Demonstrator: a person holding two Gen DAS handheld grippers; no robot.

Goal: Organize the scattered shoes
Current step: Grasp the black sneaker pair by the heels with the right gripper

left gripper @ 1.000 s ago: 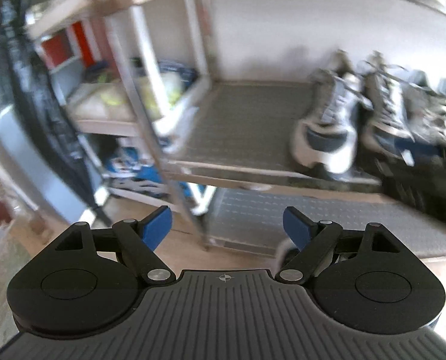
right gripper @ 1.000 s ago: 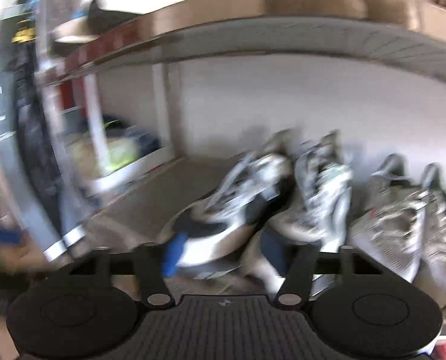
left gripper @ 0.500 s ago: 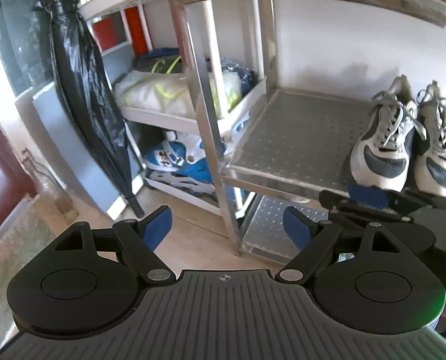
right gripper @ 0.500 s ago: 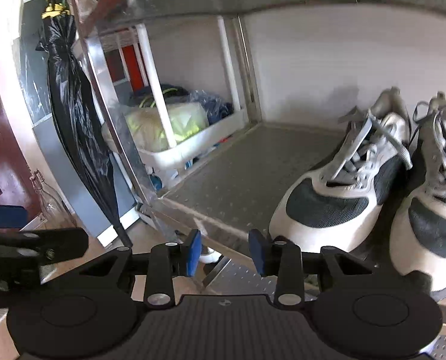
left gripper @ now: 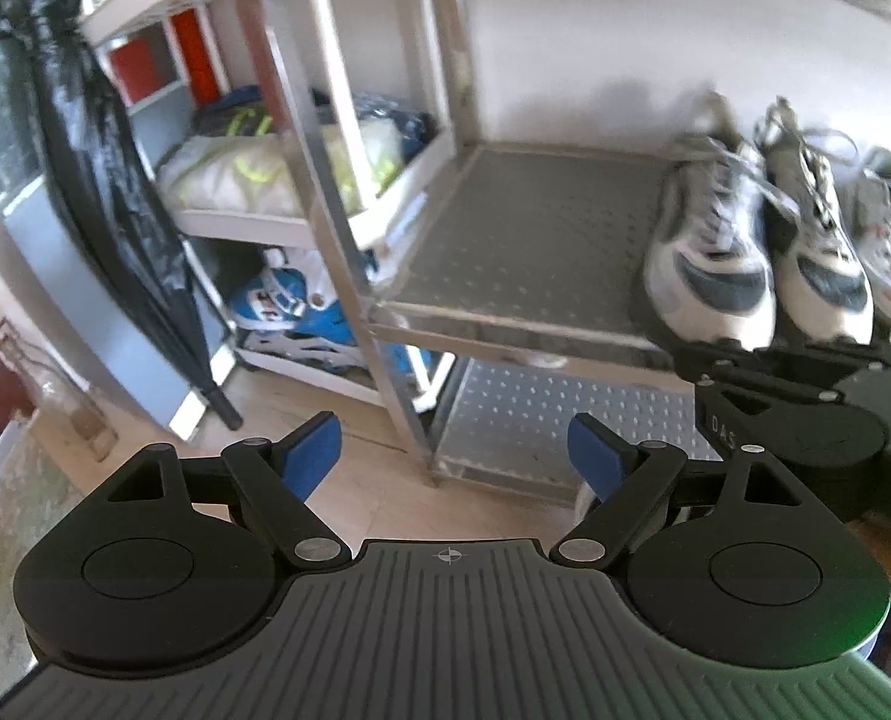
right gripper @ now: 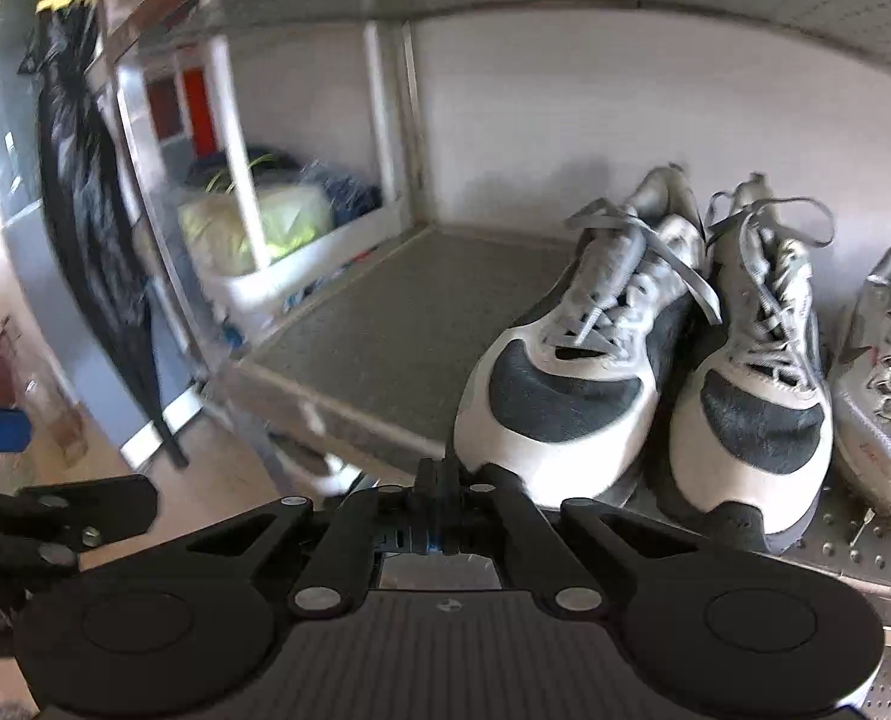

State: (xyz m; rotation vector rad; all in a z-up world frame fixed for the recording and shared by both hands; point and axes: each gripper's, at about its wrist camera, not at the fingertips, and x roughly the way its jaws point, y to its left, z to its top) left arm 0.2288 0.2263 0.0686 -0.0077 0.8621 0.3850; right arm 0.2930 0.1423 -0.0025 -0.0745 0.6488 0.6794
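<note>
Two white/black sneakers (right gripper: 643,372) side by side on metal shelf (right gripper: 397,324), toes outward, R gripper (right gripper: 439,501) pinched closed w/ nothing in it, just before left shoe's toe, L gripper (left gripper: 454,459) wide, empty, lower left.

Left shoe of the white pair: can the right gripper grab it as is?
Probably not yet. The right gripper is shut, pads together and empty, right at the toe of the left shoe. Nothing blocks the way on the shelf; it must open first.
</note>
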